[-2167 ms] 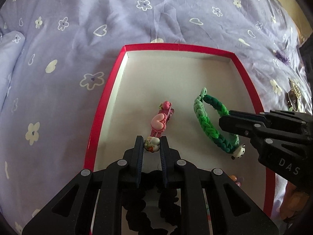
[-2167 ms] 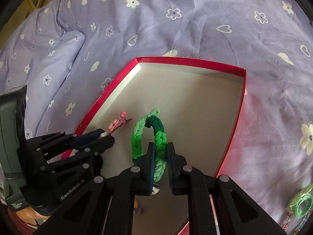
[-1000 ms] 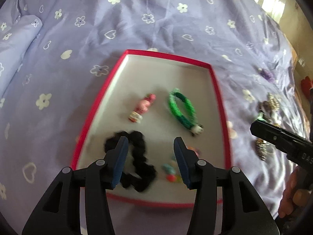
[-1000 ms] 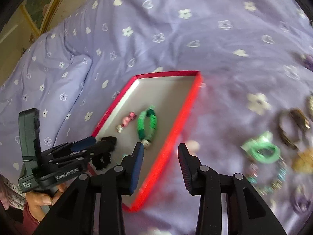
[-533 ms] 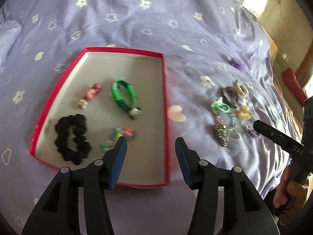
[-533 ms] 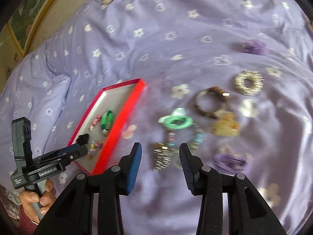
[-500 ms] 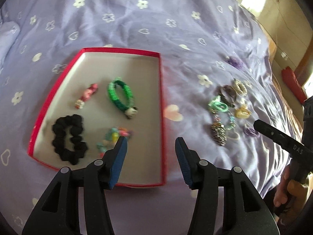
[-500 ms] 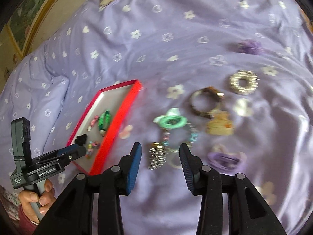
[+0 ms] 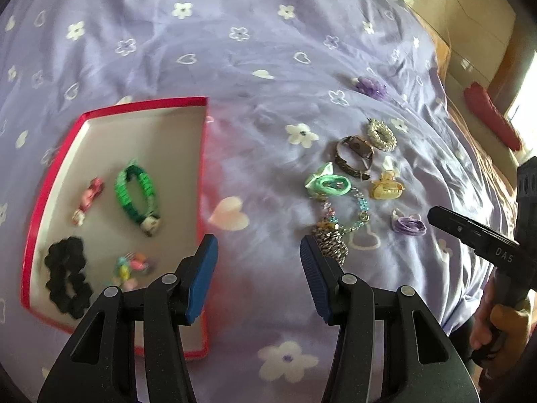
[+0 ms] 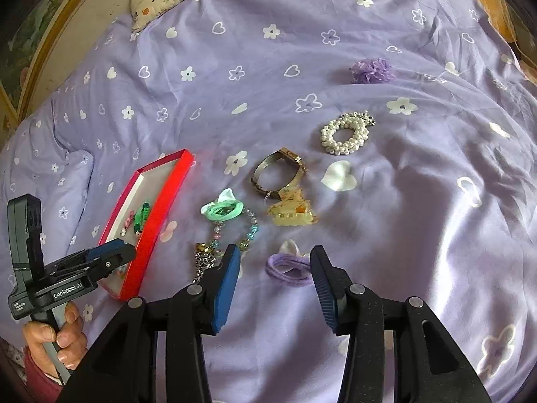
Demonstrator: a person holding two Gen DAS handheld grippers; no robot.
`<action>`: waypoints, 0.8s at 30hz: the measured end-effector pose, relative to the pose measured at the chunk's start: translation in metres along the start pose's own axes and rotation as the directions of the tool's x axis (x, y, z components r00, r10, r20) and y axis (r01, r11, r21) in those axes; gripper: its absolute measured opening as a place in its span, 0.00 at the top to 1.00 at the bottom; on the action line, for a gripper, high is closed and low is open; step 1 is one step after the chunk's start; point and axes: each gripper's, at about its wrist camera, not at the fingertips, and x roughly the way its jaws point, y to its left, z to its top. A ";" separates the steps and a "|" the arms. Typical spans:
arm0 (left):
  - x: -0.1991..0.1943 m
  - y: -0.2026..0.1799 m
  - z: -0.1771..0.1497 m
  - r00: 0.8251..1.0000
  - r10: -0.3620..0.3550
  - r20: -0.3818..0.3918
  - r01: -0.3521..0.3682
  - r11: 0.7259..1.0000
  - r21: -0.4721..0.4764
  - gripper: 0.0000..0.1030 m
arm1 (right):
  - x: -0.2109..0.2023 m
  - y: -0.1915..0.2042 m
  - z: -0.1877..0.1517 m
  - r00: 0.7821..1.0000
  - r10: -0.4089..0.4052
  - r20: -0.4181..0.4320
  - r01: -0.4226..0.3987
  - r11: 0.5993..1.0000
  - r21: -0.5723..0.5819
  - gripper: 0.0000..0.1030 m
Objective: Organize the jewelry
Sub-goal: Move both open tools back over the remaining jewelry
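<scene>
Black hand-held gripper (image 10: 273, 270); blue ribbed pads (image 10: 228, 282); silver screws; dark red sleeve (image 10: 42, 381).

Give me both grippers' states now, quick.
Left gripper: open, holding nothing.
Right gripper: open, has just been opening, nothing between the jaws.

Both tools (image 9: 258, 255) (image 10: 275, 265) agape, empty

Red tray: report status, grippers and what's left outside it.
Left gripper, right gripper: open, empty. Red tray holds four pieces. Purple hair tie and the rest loose on the bedspread. Nothing in the way.
</scene>
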 end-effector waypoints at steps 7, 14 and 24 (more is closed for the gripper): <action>0.022 -0.021 0.019 0.999 -0.030 -0.019 0.031 0.998 0.062 0.52 | 0.014 -0.002 0.009 1.000 0.003 -0.012 -0.003 1.000 -0.007 0.56; 0.050 -0.034 0.041 0.997 -0.052 -0.049 0.057 0.992 0.112 0.52 | 0.034 -0.003 0.021 1.000 0.001 -0.028 -0.002 1.000 -0.014 0.55; 0.093 -0.042 0.050 0.991 -0.069 -0.112 0.087 0.983 0.163 0.52 | 0.064 -0.011 0.031 0.998 -0.014 -0.065 0.013 1.000 -0.028 0.54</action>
